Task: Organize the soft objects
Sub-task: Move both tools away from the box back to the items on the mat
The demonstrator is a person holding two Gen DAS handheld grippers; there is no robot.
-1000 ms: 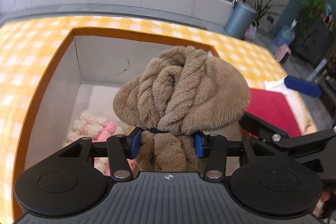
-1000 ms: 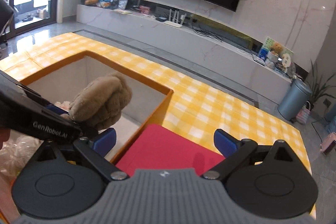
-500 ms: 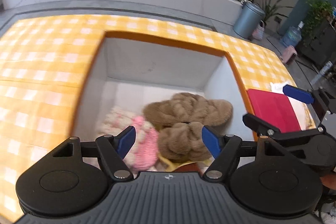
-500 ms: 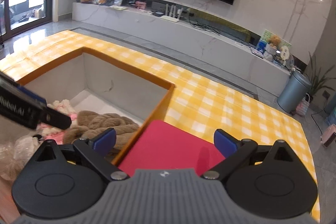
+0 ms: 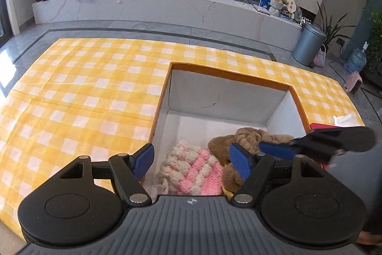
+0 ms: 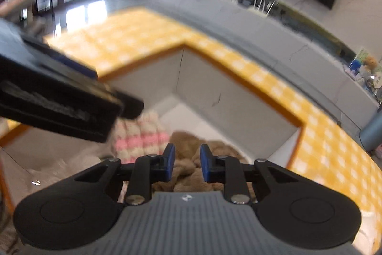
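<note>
Box [image 5: 229, 97] sits on table [image 5: 83, 92]; inside, knit [image 5: 193, 171] left, touching plush [image 5: 250, 138] right.

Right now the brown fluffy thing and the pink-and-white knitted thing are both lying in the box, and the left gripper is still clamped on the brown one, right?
Not quite. Both do lie in the box, the brown fluffy thing beside the pink-and-white knitted thing, but the left gripper is open and holds nothing. The left wrist view shows its jaws spread wide above them.

One box [image 5: 222, 97] is seen on the worktop. Two soft items are counted inside it: one brown plush piece [image 5: 250, 138] and one pink-and-cream knitted piece [image 5: 193, 169]. Two grippers are visible.
</note>
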